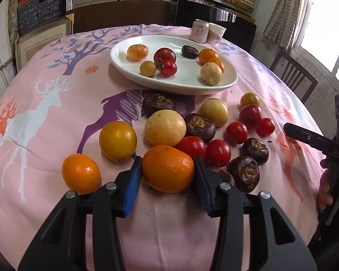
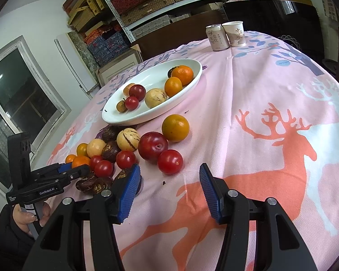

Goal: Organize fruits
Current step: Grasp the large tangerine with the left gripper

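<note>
A white oval plate point(image 1: 147, 80) point(image 2: 192, 83) holds several fruits: oranges, red tomatoes, a pale round fruit and a dark water chestnut. Many loose fruits lie on the pink cloth in front of it. My left gripper point(image 1: 168, 168) has its blue pads on both sides of an orange point(image 1: 168, 168) that rests on the cloth; it also shows in the right wrist view point(image 2: 80, 160). My right gripper point(image 2: 169, 179) is open and empty, just in front of a red tomato point(image 2: 170, 161) and a dark red plum point(image 2: 153, 146).
A drink can point(image 1: 199, 31) point(image 2: 217, 37) and a paper cup point(image 1: 217, 33) point(image 2: 236, 33) stand at the table's far edge. A wooden chair point(image 1: 293, 76) is to the right. Shelves with boxes line the back wall.
</note>
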